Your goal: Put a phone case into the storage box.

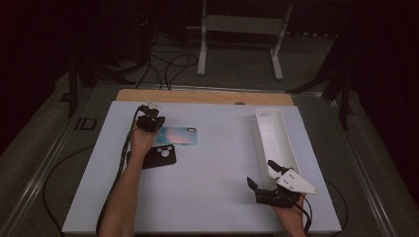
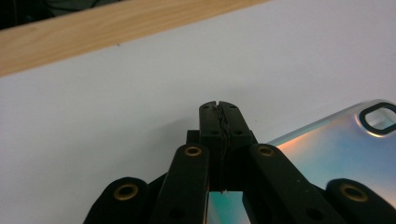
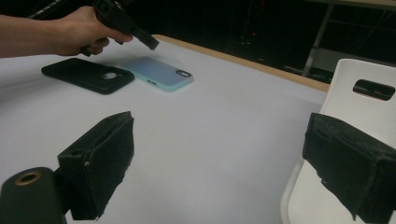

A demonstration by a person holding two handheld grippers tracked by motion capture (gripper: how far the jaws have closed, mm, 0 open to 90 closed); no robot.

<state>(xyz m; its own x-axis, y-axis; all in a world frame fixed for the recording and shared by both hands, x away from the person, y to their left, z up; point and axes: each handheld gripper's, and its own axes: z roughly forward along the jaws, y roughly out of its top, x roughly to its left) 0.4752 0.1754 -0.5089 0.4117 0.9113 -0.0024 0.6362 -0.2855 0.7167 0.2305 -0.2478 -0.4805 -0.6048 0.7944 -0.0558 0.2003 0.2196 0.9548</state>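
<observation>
Iridescent phone case lies flat at table's far left, just beside black case. Left gripper hovers above its near end, jaws pressed together on nothing, likely to nudge it. Right gripper waits spread beside white tray, probably the destination.

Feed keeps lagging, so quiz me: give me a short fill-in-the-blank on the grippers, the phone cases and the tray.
1. The left gripper has its jaws ____.
2. The right gripper has its jaws ____.
3. The black phone case lies beside the ____ phone case.
4. The white tray is ____.

Missing words: shut; open; iridescent blue; empty
</observation>
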